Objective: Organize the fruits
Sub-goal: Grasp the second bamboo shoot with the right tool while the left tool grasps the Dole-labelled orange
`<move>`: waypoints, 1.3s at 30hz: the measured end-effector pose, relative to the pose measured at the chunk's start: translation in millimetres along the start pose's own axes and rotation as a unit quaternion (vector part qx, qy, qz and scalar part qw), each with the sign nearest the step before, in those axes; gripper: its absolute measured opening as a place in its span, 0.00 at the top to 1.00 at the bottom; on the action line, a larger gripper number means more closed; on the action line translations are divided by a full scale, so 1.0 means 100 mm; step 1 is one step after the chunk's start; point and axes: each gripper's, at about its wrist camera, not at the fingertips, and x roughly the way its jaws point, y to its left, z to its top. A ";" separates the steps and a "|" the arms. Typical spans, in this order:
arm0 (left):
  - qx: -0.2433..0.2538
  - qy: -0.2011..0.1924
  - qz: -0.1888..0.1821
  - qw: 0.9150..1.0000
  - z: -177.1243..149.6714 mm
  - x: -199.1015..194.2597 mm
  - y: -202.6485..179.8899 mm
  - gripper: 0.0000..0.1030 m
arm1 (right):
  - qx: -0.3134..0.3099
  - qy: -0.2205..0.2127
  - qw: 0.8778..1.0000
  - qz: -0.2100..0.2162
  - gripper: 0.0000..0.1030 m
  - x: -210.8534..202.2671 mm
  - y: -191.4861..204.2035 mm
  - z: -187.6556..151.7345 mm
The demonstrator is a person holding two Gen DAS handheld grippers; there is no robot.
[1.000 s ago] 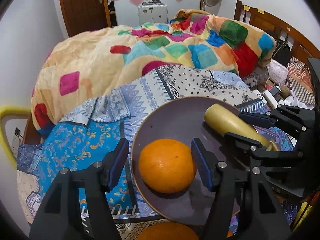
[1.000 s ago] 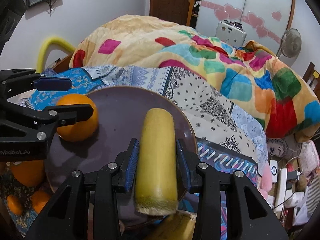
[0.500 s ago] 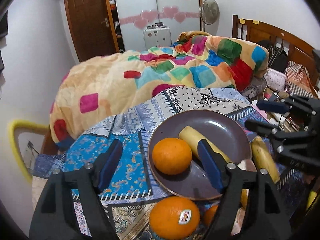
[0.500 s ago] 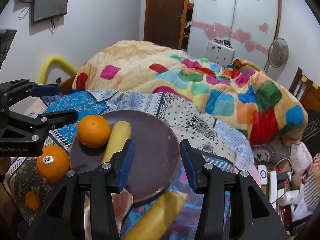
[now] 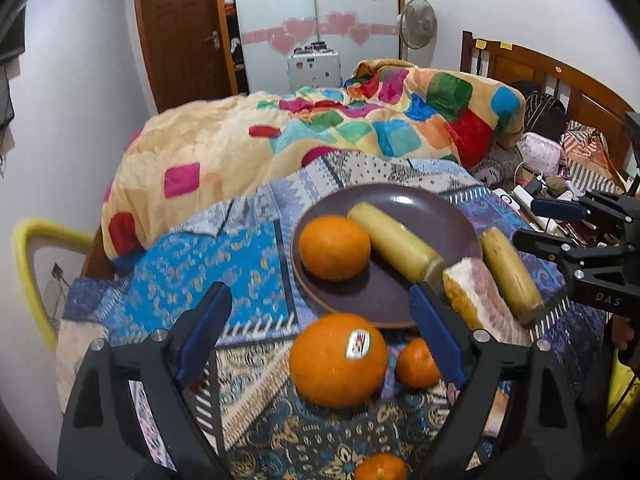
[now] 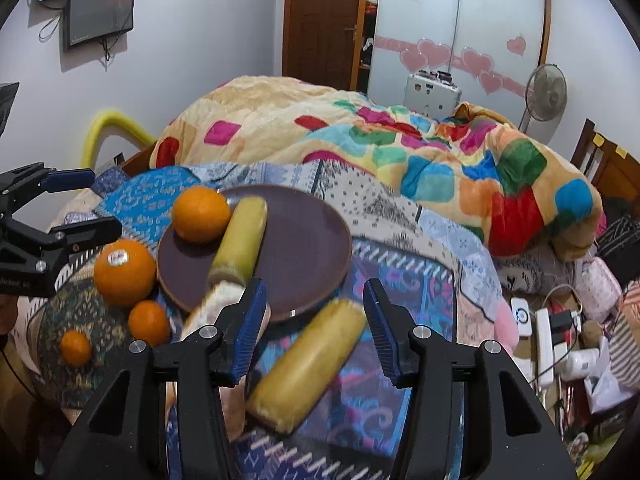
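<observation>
A purple plate (image 5: 448,224) (image 6: 312,248) on the patterned cloth holds an orange (image 5: 334,247) (image 6: 201,214) and a yellow cylinder fruit (image 5: 394,242) (image 6: 240,242). My left gripper (image 5: 320,332) is open and empty, above a stickered big orange (image 5: 338,360) (image 6: 125,266) in front of the plate. My right gripper (image 6: 314,326) is open and empty, above a second yellow cylinder (image 6: 308,364) (image 5: 510,276) off the plate. A pale cut fruit wedge (image 5: 480,300) (image 6: 208,312) leans at the plate's rim. Small oranges (image 5: 418,362) (image 6: 149,322) lie nearby.
A bed with a colourful quilt (image 5: 320,136) lies behind the cloth. A power strip and chargers (image 6: 548,332) lie at the right. A yellow chair frame (image 5: 28,264) stands left. Another small orange (image 6: 76,347) lies at the cloth's near left.
Both grippers let go and pulled back and up from the plate. The orange and the yellow cylinder now rest on the plate; more loose fruit has come into view.
</observation>
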 end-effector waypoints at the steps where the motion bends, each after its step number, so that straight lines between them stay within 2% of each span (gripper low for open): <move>1: -0.004 0.005 -0.003 1.000 -0.04 0.02 0.01 0.12 | 0.000 0.002 1.000 0.001 0.54 0.00 0.00 -0.03; 12: -0.017 0.046 -0.015 0.999 -0.35 0.25 0.03 0.12 | 0.001 0.048 0.999 0.013 0.54 0.19 0.06 -0.36; 15: -0.013 0.060 -0.018 0.998 -0.38 0.34 0.02 0.12 | -0.003 0.043 0.999 0.000 0.47 0.21 0.07 -0.41; 19: -0.011 0.071 -0.019 0.997 -0.39 0.43 0.01 0.12 | -0.002 0.047 0.999 0.005 0.47 0.19 0.06 -0.46; 23: -0.016 0.067 -0.021 0.997 -0.40 0.45 0.02 0.13 | 0.004 0.048 0.999 0.004 0.49 0.13 0.01 -0.50; 27: -0.019 0.060 -0.028 0.998 -0.41 0.41 0.02 0.21 | 0.009 0.051 0.999 0.012 0.60 0.09 -0.04 -0.51; 31: -0.009 0.057 -0.031 0.998 -0.40 0.39 -0.02 0.30 | 0.015 0.055 0.998 0.011 0.60 0.08 -0.08 -0.47; 39: -0.013 0.056 -0.036 0.998 -0.41 0.42 -0.02 0.31 | 0.033 0.064 0.997 0.015 0.60 0.30 -0.12 -0.38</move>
